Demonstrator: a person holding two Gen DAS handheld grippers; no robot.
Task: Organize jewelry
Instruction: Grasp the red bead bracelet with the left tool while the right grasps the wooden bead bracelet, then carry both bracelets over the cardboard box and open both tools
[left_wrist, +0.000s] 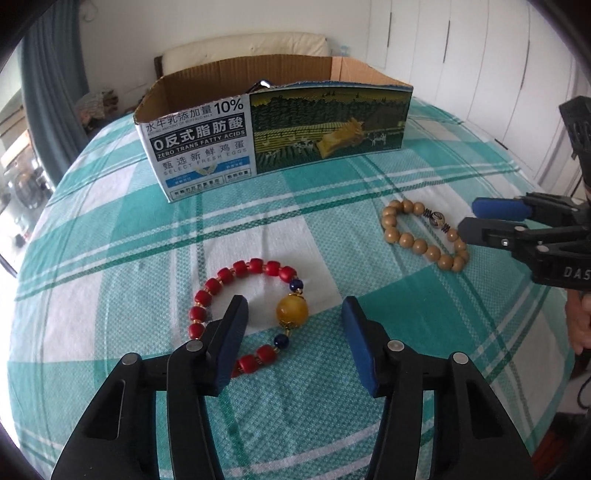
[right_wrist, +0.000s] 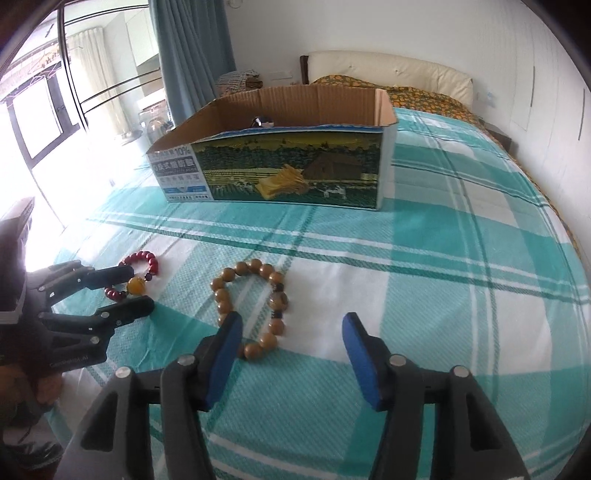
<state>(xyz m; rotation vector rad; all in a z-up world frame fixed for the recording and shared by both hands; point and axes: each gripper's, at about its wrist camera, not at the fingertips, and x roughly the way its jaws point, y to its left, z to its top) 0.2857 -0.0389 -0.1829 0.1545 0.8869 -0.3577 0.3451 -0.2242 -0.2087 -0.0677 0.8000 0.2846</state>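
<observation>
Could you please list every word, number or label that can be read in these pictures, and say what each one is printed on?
"10%": white end panel of the open printed cardboard box
"0反式脂肪酸": same panel
"ZERO TRANS FATTY ACIDS": same panel
"甄选新鲜鸡蛋": same panel
"SELECT FRESH EGGS": same panel
"DA5", cut off by the picture edge: body of the black right tongs
Too small or blurred: the box's top line and bottom blue and white labels, and the lettering on the black left tongs.

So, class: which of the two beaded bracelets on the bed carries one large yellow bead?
The red beaded bracelet by the left gripper; the tan wooden-bead bracelet has none.
</observation>
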